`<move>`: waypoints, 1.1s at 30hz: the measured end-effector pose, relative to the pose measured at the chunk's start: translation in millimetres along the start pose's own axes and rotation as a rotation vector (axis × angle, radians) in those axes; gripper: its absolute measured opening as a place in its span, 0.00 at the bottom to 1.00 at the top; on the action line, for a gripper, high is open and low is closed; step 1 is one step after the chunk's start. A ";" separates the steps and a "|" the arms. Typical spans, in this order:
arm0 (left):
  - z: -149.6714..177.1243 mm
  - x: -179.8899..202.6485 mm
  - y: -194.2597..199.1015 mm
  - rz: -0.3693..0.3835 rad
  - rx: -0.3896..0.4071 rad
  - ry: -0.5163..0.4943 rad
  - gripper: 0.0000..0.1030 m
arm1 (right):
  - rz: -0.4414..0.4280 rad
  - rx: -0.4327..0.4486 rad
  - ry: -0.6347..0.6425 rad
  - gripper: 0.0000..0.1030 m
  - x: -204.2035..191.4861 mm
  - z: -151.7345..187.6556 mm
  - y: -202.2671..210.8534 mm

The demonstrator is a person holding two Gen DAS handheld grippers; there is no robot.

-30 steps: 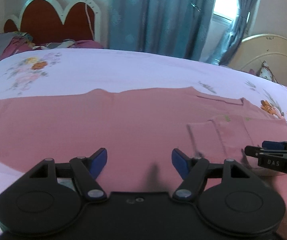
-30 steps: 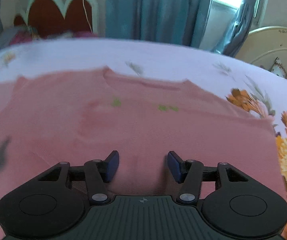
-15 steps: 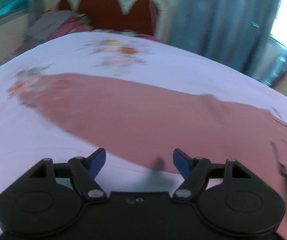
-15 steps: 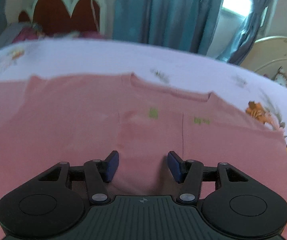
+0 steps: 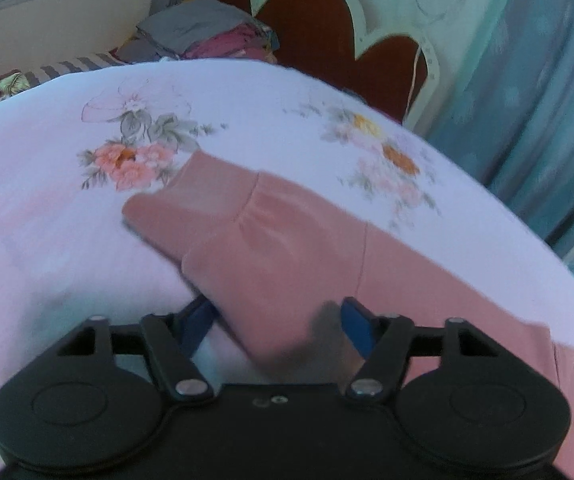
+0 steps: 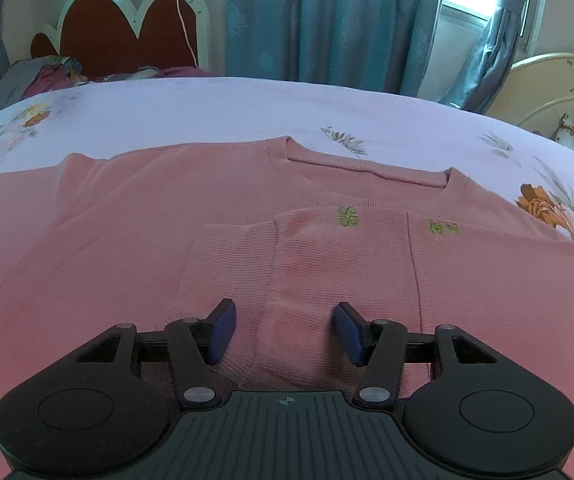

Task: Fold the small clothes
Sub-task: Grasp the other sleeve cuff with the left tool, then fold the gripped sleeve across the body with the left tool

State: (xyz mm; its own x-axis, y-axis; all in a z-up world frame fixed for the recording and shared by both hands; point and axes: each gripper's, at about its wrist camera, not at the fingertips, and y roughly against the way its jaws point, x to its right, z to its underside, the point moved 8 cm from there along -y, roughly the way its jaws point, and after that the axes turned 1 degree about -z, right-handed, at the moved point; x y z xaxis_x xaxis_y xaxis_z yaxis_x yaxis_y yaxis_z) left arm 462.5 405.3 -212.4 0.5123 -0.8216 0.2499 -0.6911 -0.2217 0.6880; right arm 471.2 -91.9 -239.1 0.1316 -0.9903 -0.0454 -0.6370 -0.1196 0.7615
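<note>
A pink knit sweater (image 6: 135, 240) lies flat on the bed. Its right sleeve (image 6: 327, 264) is folded across the chest, with green embroidery (image 6: 347, 216) near the collar. My right gripper (image 6: 285, 332) is open, just above the folded sleeve's cuff. In the left wrist view the sweater's other sleeve (image 5: 287, 240) stretches out over the sheet, cuff (image 5: 191, 196) pointing away. My left gripper (image 5: 277, 328) is open, its jaws on either side of this sleeve's near edge, low over it.
The bed has a lilac floral sheet (image 6: 247, 112). A red scalloped headboard (image 6: 127, 36) and a pile of bedding (image 5: 203, 36) stand at its head. Blue curtains (image 6: 327, 20) hang behind. A cream footboard (image 6: 559, 88) is at the right.
My left gripper has swung left along the sweater to the outstretched sleeve and come down close to it. My right gripper has moved little and stays over the folded sleeve.
</note>
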 end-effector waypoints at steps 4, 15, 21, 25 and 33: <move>-7.4 -15.3 -7.1 -0.015 0.036 0.090 0.13 | -0.001 0.006 -0.005 0.52 -2.3 0.5 -1.2; -26.4 54.8 58.2 0.144 0.192 -0.037 0.05 | -0.017 0.019 -0.021 0.52 -0.4 3.5 2.8; -1.3 154.9 103.1 0.351 0.192 -0.199 0.05 | -0.065 0.015 -0.056 0.53 7.0 -3.6 8.0; 34.9 224.0 123.6 0.476 0.161 -0.299 0.05 | -0.073 0.063 -0.090 0.53 20.1 -11.5 26.0; 125.2 335.2 142.0 0.667 0.062 -0.440 0.05 | -0.034 0.099 -0.100 0.53 72.9 0.8 65.0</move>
State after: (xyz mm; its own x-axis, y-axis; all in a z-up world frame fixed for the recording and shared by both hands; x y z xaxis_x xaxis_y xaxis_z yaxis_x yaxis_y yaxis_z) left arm 472.3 32.6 -116.3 -0.2579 -0.9201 0.2949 -0.8147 0.3711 0.4455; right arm 438.7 -171.9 -193.5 0.0817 -0.9870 -0.1382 -0.7059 -0.1552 0.6911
